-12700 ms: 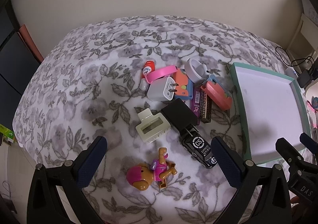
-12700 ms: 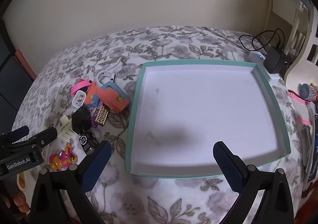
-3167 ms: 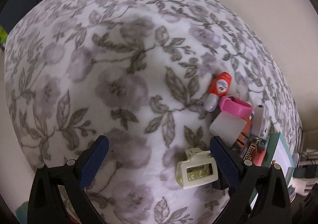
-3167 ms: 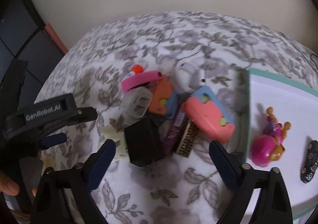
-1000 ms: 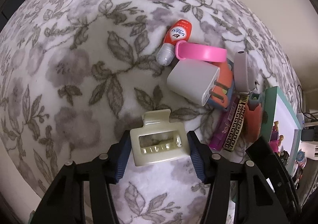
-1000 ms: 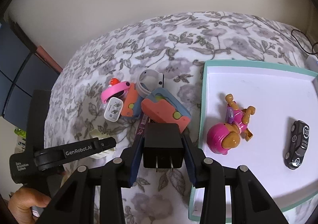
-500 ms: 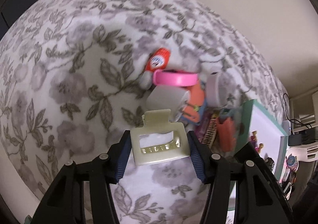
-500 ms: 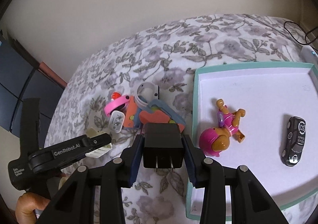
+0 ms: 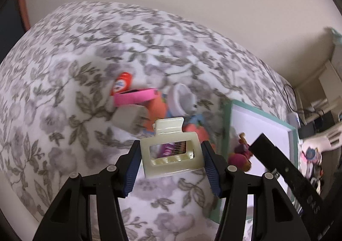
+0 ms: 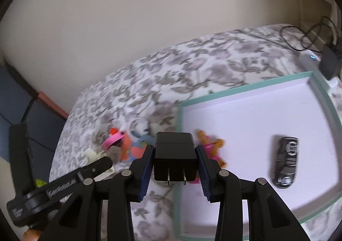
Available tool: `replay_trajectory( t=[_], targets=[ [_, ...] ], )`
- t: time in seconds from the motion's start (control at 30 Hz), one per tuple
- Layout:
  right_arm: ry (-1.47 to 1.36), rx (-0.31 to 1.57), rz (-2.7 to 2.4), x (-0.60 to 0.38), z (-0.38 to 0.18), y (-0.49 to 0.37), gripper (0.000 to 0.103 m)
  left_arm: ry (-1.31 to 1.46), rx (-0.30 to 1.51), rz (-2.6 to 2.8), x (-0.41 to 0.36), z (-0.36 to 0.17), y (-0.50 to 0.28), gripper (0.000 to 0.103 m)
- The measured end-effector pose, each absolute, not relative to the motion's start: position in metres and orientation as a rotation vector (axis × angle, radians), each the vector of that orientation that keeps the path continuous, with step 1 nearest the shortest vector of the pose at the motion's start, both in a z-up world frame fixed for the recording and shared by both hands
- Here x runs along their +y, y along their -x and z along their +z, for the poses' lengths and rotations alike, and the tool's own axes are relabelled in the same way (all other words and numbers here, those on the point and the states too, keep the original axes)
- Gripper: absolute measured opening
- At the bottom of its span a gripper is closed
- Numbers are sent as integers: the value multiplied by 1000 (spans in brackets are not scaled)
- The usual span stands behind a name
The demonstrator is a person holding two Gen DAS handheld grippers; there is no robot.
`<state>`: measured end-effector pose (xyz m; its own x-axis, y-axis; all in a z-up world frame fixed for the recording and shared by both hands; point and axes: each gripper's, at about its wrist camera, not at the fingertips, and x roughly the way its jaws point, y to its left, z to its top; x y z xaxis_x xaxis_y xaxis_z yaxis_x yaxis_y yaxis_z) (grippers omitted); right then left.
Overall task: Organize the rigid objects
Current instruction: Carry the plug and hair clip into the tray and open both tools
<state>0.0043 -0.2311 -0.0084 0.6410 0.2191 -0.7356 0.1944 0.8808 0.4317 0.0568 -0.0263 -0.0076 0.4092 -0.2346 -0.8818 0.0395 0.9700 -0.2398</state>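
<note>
My left gripper is shut on a cream hair claw clip and holds it above the floral bedspread, left of the tray. My right gripper is shut on a black plug charger and holds it over the left edge of the teal-rimmed white tray. In the tray lie a pink toy figure and a black toy car. The tray also shows in the left wrist view, with the toy figure in it.
A pile lies left of the tray: a red tube, a pink band, a white charger, a white ring-shaped case, orange and blue pieces. A cable and adapter sit beyond the tray's far corner.
Both grippers have risen and swung right toward the tray, each still holding its object. The pile now looks smaller and farther away.
</note>
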Motion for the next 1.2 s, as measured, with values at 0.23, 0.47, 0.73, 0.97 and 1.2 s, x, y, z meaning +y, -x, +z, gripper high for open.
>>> replay_trajectory(
  t=[0.23,0.47,0.73,0.97,1.2],
  targets=[
    [-557,871,-95,-272,-17,4,42,81,1127,-270,-74,-7,-44,57],
    [-594,856,-263,-320,-22,18,42,35,1133,-429,-122,-10,-27,57],
    [-684,823,-412,-363,-32,41,42,-115,1091,-518,-166,-13,-7,57],
    [-678,826,-491,-376,-38,48,42,-197,1103,-534,-185,-29,-1,57],
    [-658,875,-493,-375,-50,43,42,-263,1127,-512,-192,-45,1,58]
  ],
)
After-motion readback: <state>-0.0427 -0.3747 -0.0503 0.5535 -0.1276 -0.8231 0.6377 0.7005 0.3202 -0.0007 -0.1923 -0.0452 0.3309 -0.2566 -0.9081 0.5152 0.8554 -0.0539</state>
